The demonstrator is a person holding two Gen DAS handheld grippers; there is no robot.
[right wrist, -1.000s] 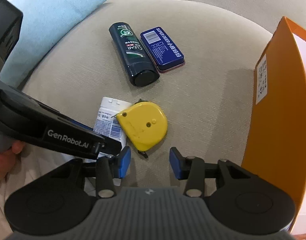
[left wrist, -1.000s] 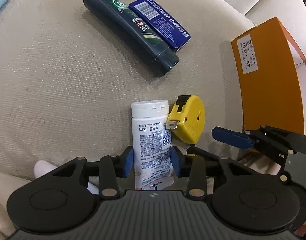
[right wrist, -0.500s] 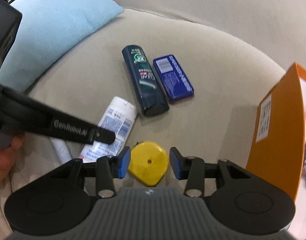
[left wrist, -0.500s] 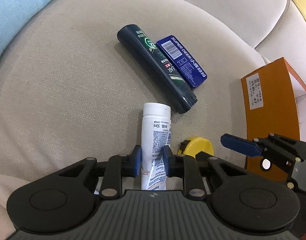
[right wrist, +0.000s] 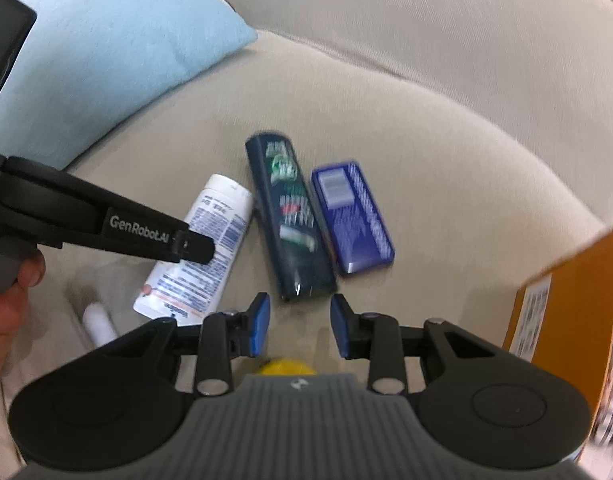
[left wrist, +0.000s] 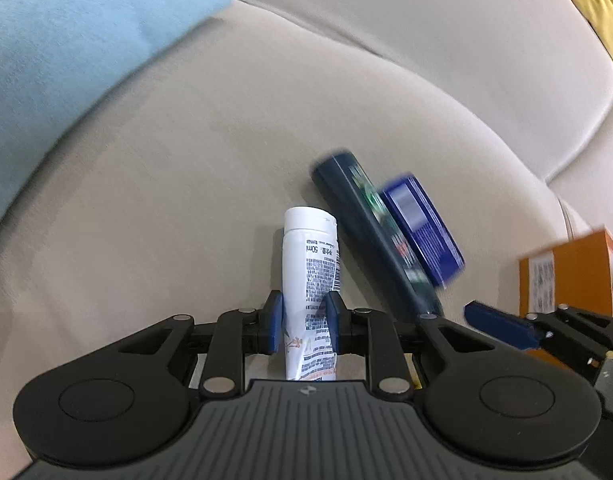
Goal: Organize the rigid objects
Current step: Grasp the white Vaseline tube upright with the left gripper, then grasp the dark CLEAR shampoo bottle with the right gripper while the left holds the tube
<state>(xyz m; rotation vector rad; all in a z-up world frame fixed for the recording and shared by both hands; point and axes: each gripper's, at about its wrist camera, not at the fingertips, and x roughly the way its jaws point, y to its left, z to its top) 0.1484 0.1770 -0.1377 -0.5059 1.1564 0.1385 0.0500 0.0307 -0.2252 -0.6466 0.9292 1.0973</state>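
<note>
Fingers (left wrist: 273, 322) of the left gripper (left wrist: 302, 322) were clamped on the white tube (left wrist: 311, 264), near its crimped tail. The right gripper (right wrist: 300, 326) had just been closing, nothing visibly between its pads, the yellow tape measure (right wrist: 286, 368) beneath it. Squeezed, the soft tube could slip out, or swing into the dark bottle (right wrist: 290, 216) lying beside the blue tin (right wrist: 352, 216) on the sofa cushion (right wrist: 446, 184).
</note>
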